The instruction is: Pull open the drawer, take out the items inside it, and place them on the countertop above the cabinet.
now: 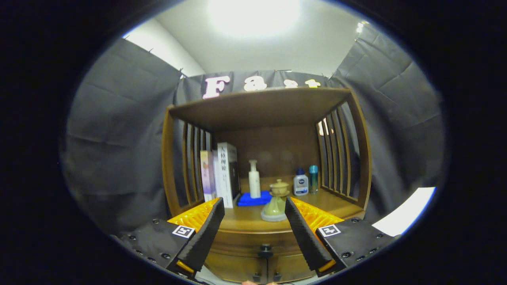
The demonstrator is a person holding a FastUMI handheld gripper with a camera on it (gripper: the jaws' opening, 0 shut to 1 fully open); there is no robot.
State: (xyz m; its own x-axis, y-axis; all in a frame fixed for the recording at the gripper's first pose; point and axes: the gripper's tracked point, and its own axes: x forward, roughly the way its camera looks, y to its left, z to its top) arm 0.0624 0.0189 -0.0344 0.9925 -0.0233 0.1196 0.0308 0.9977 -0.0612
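Observation:
A brown wooden cabinet (pixel 261 107) with slatted sides stands ahead of me. Its drawer (pixel 253 241) is closed under the countertop (pixel 245 217), with a dark knob (pixel 265 250) on its front. My gripper (pixel 254 206) is open, and nothing sits between its fingers. The knob lies below and between the fingers, a short way ahead. On the countertop stand a pale green lidded cup (pixel 276 200), a white pump bottle (pixel 254 179) on a blue cloth (pixel 253 199), a small white bottle with a blue cap (pixel 300 182) and a slim teal bottle (pixel 313 179).
Upright books (pixel 222 172) lean at the left end of the shelf space. Dark cloth walls surround the cabinet on both sides. A white sheet (pixel 404 215) lies low to the right. More small knobs (pixel 267 276) show on the cabinet front below the drawer.

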